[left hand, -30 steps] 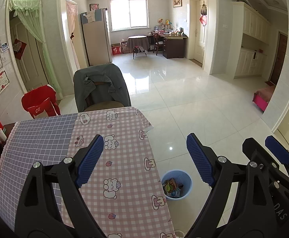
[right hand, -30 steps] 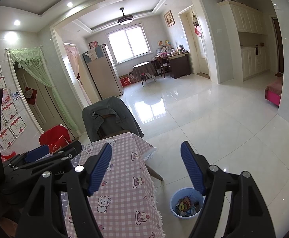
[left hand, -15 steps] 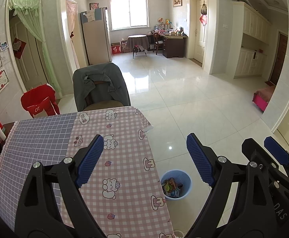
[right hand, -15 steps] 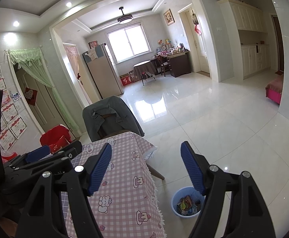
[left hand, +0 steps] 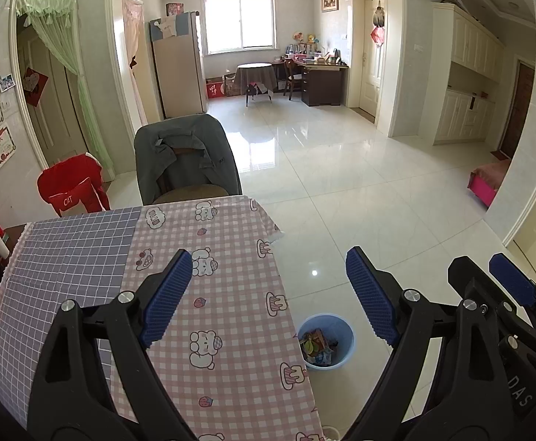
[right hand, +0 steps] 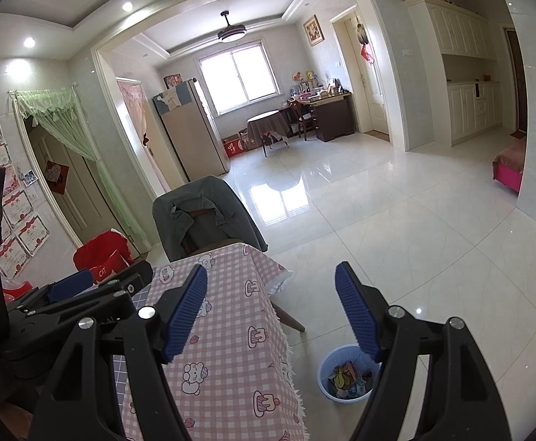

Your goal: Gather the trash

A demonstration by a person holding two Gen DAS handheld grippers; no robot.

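A small blue waste bin (left hand: pixel 326 341) stands on the floor beside the table's right edge, with colourful wrappers (left hand: pixel 316 345) inside it. The right wrist view shows the same bin (right hand: pixel 346 373) with its trash. My left gripper (left hand: pixel 269 294) hangs above the pink checked tablecloth (left hand: pixel 227 316), open, nothing between its blue pads. My right gripper (right hand: pixel 271 308) is also open and empty, held over the table's right edge. It appears at the right of the left wrist view (left hand: pixel 503 286). The left gripper (right hand: pixel 73 286) shows at the left of the right wrist view.
A chair draped with a grey jacket (left hand: pixel 185 158) stands at the table's far end. A red bag (left hand: pixel 71 187) sits by the left wall. A grey checked cloth (left hand: pixel 65 257) covers the table's left part. Glossy tiled floor (left hand: pixel 359 191) stretches to the right.
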